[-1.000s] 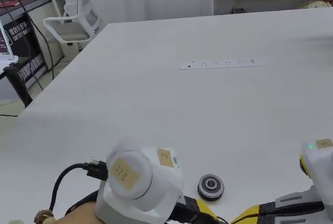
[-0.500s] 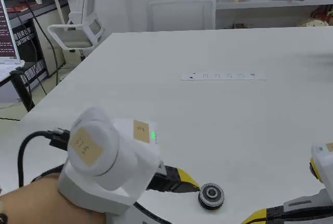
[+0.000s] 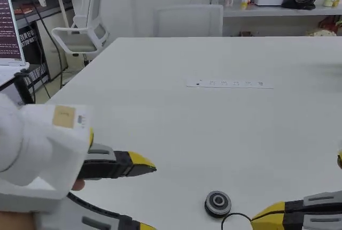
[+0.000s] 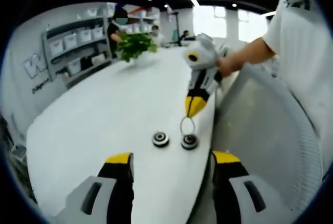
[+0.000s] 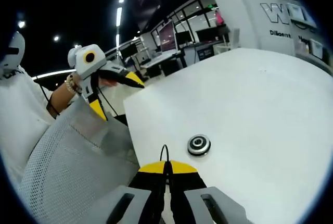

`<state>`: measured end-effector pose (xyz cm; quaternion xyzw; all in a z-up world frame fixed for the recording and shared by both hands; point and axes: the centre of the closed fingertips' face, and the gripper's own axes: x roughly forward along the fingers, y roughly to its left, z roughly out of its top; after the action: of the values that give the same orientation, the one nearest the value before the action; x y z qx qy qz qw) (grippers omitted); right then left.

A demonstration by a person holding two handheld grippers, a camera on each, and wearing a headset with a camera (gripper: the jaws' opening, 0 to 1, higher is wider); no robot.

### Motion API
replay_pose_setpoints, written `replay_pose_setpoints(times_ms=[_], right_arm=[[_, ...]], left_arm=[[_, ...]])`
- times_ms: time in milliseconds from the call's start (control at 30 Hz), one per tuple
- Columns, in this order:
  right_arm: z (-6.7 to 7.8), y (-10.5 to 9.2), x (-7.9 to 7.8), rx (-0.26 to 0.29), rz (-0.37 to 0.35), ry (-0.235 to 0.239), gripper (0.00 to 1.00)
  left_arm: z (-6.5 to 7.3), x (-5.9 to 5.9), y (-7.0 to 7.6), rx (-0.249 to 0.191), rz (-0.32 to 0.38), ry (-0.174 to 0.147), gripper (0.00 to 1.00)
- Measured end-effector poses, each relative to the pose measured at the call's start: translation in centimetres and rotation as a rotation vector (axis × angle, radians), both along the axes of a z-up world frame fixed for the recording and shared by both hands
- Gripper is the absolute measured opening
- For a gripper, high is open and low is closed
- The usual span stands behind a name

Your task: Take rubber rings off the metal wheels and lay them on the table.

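A small metal wheel (image 3: 218, 202) with a dark rim lies near the table's front edge. It also lies ahead of the shut jaws in the right gripper view, wheel (image 5: 199, 144). A thin black rubber ring (image 3: 235, 220) hangs from my right gripper (image 3: 263, 218), just right of the wheel. The ring (image 5: 164, 153) rises from the tips of the right gripper (image 5: 166, 168). My left gripper (image 3: 143, 195) is open, left of the wheel and apart from it. Two wheels (image 4: 160, 139) (image 4: 189, 141) lie beyond the left gripper (image 4: 171, 159), with the ring (image 4: 186, 125) just behind them.
A white power strip (image 3: 230, 84) lies mid-table. White chairs (image 3: 189, 20) (image 3: 80, 37) stand at the far side and far left. A grey mesh chair back (image 5: 67, 166) is close to the front table edge. A potted plant (image 4: 136, 44) stands at the table's far end.
My left gripper has drawn back to the left, away from the wheel, with its jaws now apart. The black ring now shows at the right gripper's tip. The head camera has tilted up.
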<state>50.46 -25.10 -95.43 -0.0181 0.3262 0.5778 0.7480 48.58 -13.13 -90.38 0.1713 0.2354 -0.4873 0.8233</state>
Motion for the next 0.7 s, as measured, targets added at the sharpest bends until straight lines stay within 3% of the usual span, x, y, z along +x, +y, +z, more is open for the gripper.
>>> replay_pose_setpoints(times_ms=[200,300,700], right_arm=[[1.8,-0.2,-0.3,0.039,-0.026,0.023,0.00],[2.8,-0.3,-0.2,0.049,-0.040,0.007,0.00],[5.1,-0.2,0.0,0.084,-0.079,0.014,0.00]], left_arm=[[0.2,-0.4,2.2,-0.026,0.086,-0.010,0.63],[0.1,-0.7,2.9,-0.048,0.123,0.000,0.63],[-1.0,-1.1,3.3,-0.110,0.205,0.023,0.65]])
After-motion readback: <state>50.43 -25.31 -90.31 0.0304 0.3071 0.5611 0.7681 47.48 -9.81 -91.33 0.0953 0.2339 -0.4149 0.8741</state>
